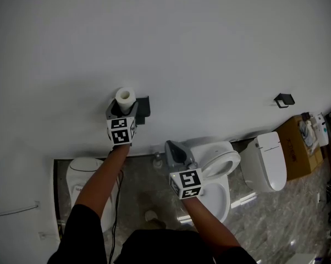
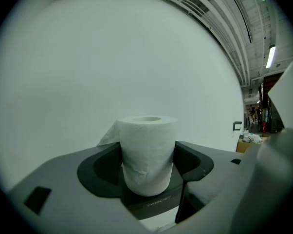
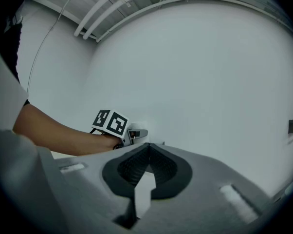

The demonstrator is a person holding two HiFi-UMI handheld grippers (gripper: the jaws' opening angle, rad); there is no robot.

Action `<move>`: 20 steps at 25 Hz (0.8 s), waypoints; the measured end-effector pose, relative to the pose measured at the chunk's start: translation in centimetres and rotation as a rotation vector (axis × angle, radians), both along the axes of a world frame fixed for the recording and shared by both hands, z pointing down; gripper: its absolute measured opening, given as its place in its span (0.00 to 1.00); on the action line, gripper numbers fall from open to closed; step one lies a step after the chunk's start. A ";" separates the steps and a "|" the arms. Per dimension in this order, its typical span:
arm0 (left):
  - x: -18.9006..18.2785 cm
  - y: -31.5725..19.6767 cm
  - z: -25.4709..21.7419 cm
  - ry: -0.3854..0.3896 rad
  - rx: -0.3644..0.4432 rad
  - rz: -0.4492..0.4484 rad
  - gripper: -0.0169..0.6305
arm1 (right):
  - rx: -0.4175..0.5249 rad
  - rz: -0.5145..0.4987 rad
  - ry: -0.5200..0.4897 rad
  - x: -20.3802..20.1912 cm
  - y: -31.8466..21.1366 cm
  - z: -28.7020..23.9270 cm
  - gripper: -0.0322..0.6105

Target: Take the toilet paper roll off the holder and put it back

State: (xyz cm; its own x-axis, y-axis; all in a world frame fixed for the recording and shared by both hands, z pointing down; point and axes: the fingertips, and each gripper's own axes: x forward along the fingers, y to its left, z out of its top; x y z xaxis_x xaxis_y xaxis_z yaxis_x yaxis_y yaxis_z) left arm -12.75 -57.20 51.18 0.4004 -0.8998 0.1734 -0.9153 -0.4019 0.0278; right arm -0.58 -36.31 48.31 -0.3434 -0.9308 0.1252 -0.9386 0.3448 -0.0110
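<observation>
My left gripper (image 1: 123, 111) is up against the white wall with its jaws closed on a white toilet paper roll (image 1: 125, 97), which stands upright. In the left gripper view the roll (image 2: 147, 152) fills the gap between the dark pads, and a loose sheet hangs off its back left. Just to the right of it on the wall is the black holder (image 1: 143, 108). A black slab with small print (image 2: 154, 203) lies right under the roll. My right gripper (image 1: 176, 153) hangs lower and to the right, shut and empty, with its tips (image 3: 147, 146) meeting.
A white toilet with its seat up (image 1: 223, 166) stands under the right gripper. There is another toilet (image 1: 270, 161) to the right and one (image 1: 83, 180) at the left. A second black holder (image 1: 285, 99) is on the wall far right, above a cardboard box (image 1: 298, 147).
</observation>
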 end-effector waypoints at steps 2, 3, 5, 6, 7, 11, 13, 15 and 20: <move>0.2 -0.4 1.1 -0.017 -0.020 0.000 0.55 | -0.004 0.011 0.003 0.3 -0.3 0.4 0.05; 0.3 -0.6 1.6 -0.025 -0.030 0.001 0.55 | -0.002 0.014 0.008 0.3 -0.5 0.6 0.05; 0.1 -0.8 2.0 -0.044 -0.030 0.000 0.55 | -0.004 0.014 0.016 0.3 -0.9 1.0 0.05; 0.1 -0.9 1.9 -0.052 -0.023 -0.001 0.55 | -0.007 0.014 0.016 0.3 -1.1 1.1 0.05; 0.1 -0.9 1.9 -0.056 -0.016 -0.003 0.55 | -0.010 0.014 0.014 0.4 -1.2 1.1 0.05; 0.2 -0.8 2.0 -0.060 -0.026 0.007 0.56 | -0.014 0.015 0.000 0.6 -0.8 1.2 0.05; 0.0 -0.5 1.8 -0.049 -0.035 0.011 0.60 | -0.011 0.008 -0.003 0.5 -0.5 1.0 0.05; -0.3 -0.1 1.4 -0.042 -0.037 0.008 0.61 | -0.008 -0.002 -0.007 0.4 -0.1 0.7 0.05; -1.4 2.0 0.6 0.004 -0.055 -0.004 0.61 | -0.013 -0.009 -0.046 0.7 1.4 0.4 0.05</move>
